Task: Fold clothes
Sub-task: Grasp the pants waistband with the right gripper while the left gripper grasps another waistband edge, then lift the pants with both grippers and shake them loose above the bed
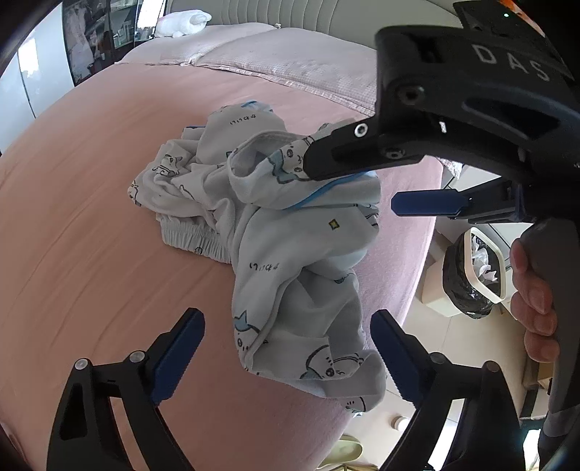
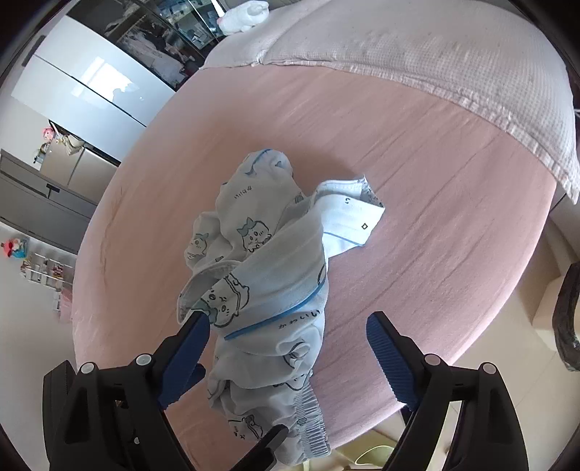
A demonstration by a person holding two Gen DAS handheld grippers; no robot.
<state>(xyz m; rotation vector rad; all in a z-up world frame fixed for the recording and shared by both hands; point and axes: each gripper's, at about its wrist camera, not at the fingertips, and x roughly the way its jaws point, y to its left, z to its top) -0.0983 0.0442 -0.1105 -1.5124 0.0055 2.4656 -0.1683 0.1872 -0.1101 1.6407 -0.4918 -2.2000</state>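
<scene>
One crumpled garment (image 1: pixel 275 224) lies on one pink bed (image 1: pixel 90 217), two tools spread

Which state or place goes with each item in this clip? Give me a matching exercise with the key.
Column one:
1. pyjamas
2. left gripper
3. trash bin
4. white towel

Column two:
A. on the floor beside the bed, lined with a black bag
B. crumpled in a heap on the pink sheet
C. at the head of the bed, by the headboard
D. open, one finger on each side of the hanging cloth

Pairs: 1-B, 2-D, 3-A, 4-C
</scene>
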